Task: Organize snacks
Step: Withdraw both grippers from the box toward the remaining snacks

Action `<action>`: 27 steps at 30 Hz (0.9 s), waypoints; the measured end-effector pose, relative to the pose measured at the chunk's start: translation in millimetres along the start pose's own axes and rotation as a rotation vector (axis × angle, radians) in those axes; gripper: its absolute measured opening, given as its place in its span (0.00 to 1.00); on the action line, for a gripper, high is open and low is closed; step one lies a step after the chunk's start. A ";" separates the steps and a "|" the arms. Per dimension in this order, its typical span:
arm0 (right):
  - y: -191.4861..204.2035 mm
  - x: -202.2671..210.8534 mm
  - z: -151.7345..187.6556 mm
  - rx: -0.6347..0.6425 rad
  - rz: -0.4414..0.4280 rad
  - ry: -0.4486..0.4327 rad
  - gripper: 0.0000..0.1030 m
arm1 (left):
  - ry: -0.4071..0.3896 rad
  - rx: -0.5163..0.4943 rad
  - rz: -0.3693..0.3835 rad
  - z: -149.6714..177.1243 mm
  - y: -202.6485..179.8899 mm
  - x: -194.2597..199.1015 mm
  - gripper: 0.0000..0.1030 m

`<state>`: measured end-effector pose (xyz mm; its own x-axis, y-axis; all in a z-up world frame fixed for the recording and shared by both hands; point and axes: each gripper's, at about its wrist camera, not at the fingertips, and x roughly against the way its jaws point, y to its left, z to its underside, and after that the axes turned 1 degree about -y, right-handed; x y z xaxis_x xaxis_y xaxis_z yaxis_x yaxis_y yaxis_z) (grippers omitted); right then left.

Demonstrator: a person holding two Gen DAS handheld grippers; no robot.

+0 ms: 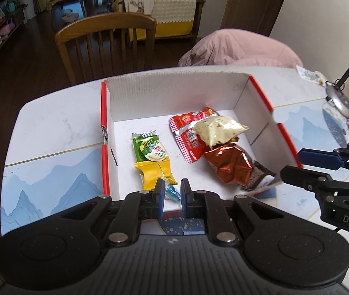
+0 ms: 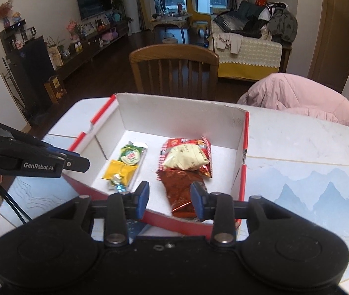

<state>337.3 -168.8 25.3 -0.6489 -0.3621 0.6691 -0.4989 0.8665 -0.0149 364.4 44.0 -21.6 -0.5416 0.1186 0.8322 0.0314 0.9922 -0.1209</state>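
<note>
The snacks lay in an open white corrugated cardboard box [image 1: 174, 93] with red outer edges, set on the bench [image 1: 51, 127]. On the left sat a green wrapper [image 1: 143, 147] under a round foil-lidded cup [image 1: 155, 153], then a yellow packet [image 1: 155, 173] and a small clear-blue candy [image 1: 172, 193], partly hidden by the tongs. On the right, a red checked pouch [image 1: 186, 132] lay beneath a crinkled pale packet [image 1: 217, 129] and a shiny copper foil bag [image 1: 228, 164], whose near end was cut off. The left tongs [image 1: 172, 194] were clenched on nothing; the right tongs [image 2: 169, 199] stood released, apart above the box's near edge.
</note>
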 end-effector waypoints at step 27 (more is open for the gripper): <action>55.3 87.1 43.2 -0.008 -0.028 -0.126 0.75 | -0.136 0.002 0.068 85.8 4.4 102.8 0.31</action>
<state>228.4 -167.3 50.7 -0.7019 -0.4264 0.5706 -0.5139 0.8578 0.0089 236.8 57.2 17.0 -0.6471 0.1789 0.7411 0.0699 0.9819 -0.1759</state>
